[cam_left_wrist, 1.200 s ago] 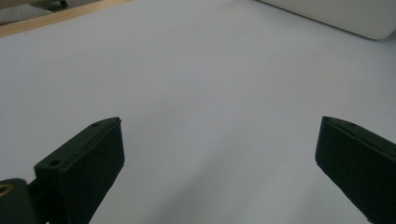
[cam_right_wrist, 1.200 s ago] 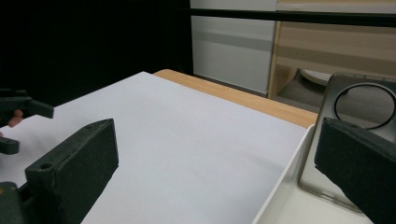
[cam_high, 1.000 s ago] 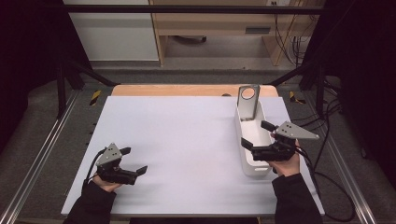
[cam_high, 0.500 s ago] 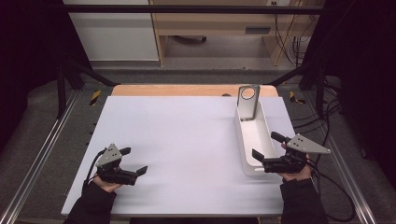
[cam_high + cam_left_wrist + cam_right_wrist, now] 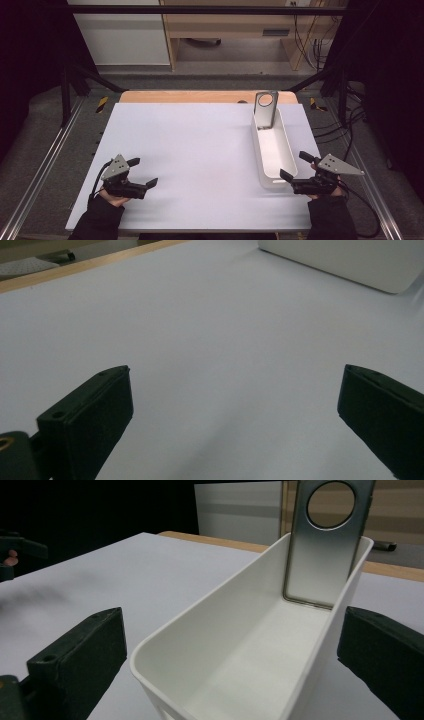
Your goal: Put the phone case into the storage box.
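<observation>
From the high view, I have my right gripper just off the near end of the long white bin, which lies lengthwise on the right side of the white worktop. Its fingers stand wide apart and hold nothing, one tip near the bin's near right corner. A flat metal plate with a round hole near its top leans upright at the bin's far end. My left gripper sits well apart from the bin, low over the near left part of the worktop, fingers spread and empty. A gloved hand and dark sleeve come in from the bottom edge behind each gripper, and a strip of bare wood shows along the worktop's far edge.

In the left gripper view, my two black fingers rise at either side with a broad gap between them and bare white worktop in it. A corner of the white bin shows at the top right, far off.

In the right gripper view, my fingers stand wide to both sides of the bin's near end, not touching its walls as far as I can tell. The bin runs away from the camera, bare inside but for the metal plate standing against the far wall, its round hole above the rim. The other gripper shows at the far left edge.
</observation>
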Demonstrator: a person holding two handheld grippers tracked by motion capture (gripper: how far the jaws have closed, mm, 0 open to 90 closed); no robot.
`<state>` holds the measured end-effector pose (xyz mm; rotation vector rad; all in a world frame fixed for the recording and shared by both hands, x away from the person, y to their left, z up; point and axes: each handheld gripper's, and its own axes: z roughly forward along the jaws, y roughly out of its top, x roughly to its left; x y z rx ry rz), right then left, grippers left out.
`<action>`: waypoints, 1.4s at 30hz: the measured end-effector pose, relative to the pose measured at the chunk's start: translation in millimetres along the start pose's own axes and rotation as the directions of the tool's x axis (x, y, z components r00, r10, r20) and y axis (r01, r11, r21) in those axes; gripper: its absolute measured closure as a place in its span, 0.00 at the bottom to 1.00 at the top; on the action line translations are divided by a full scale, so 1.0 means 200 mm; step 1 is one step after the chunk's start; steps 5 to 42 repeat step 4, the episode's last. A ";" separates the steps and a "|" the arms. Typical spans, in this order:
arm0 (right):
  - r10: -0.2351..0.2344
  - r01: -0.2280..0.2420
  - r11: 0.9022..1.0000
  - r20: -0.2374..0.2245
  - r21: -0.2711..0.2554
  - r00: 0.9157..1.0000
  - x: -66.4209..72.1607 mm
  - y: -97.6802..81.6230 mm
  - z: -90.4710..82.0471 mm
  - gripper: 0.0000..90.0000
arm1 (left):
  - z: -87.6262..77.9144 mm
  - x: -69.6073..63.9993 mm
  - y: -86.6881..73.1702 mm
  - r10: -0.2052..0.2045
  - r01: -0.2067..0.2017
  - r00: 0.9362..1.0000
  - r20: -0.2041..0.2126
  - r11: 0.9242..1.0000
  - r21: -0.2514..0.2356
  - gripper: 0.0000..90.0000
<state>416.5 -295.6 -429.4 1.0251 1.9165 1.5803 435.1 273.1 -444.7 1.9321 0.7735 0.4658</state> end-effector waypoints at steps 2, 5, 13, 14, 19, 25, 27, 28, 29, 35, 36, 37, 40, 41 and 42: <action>0.006 -0.006 1.000 0.002 -0.005 1.000 -0.01 -0.01 -0.01 0.00 | 0.00 0.00 0.00 0.001 -0.001 1.000 -0.001 1.000 -0.001 0.01; 0.008 -0.008 1.000 0.002 -0.005 1.000 -0.02 -0.02 -0.02 0.00 | 0.00 0.00 0.00 0.000 0.000 1.000 0.000 1.000 0.000 0.01; 0.008 -0.008 1.000 0.002 -0.005 1.000 -0.02 -0.02 -0.02 0.00 | 0.00 0.00 0.00 0.000 0.000 1.000 0.000 1.000 0.000 0.01; 0.008 -0.008 1.000 0.002 -0.005 1.000 -0.02 -0.02 -0.02 0.00 | 0.00 0.00 0.00 0.000 0.000 1.000 0.000 1.000 0.000 0.01; 0.008 -0.008 1.000 0.002 -0.005 1.000 -0.02 -0.02 -0.02 0.00 | 0.00 0.00 0.00 0.000 0.000 1.000 0.000 1.000 0.000 0.01; 0.008 -0.008 1.000 0.002 -0.005 1.000 -0.02 -0.02 -0.02 0.00 | 0.00 0.00 0.00 0.000 0.000 1.000 0.000 1.000 0.000 0.01; 0.008 -0.008 1.000 0.002 -0.005 1.000 -0.02 -0.02 -0.02 0.00 | 0.00 0.00 0.00 0.000 0.000 1.000 0.000 1.000 0.000 0.01; 0.008 -0.008 1.000 0.002 -0.005 1.000 -0.02 -0.02 -0.02 0.00 | 0.00 0.00 0.00 0.000 0.000 1.000 0.000 1.000 0.000 0.01; 0.008 -0.008 1.000 0.002 -0.005 1.000 -0.02 -0.02 -0.02 0.00 | 0.00 0.00 0.00 0.000 0.000 1.000 0.000 1.000 0.000 0.01; 0.008 -0.008 1.000 0.002 -0.005 1.000 -0.02 -0.02 -0.02 0.00 | 0.00 0.00 0.00 0.000 0.000 1.000 0.000 1.000 0.000 0.01; 0.008 -0.008 1.000 0.002 -0.005 1.000 -0.02 -0.02 -0.02 0.00 | 0.00 0.00 0.00 0.000 0.000 1.000 0.000 1.000 0.000 0.01; 0.008 -0.008 1.000 0.002 -0.005 1.000 -0.02 -0.02 -0.02 0.00 | 0.00 0.00 0.00 0.000 0.000 1.000 0.000 1.000 0.000 0.01; 0.008 -0.008 1.000 0.002 -0.005 1.000 -0.02 -0.02 -0.02 0.00 | 0.00 0.00 0.00 0.000 0.000 1.000 0.000 1.000 0.000 0.01; 0.008 -0.008 1.000 0.002 -0.005 1.000 -0.02 -0.02 -0.02 0.00 | 0.00 0.00 0.00 0.000 0.000 1.000 0.000 1.000 0.000 0.01; 0.008 -0.008 1.000 0.002 -0.005 1.000 -0.02 -0.02 -0.02 0.00 | 0.00 0.00 0.00 0.000 0.000 1.000 0.000 1.000 0.000 0.01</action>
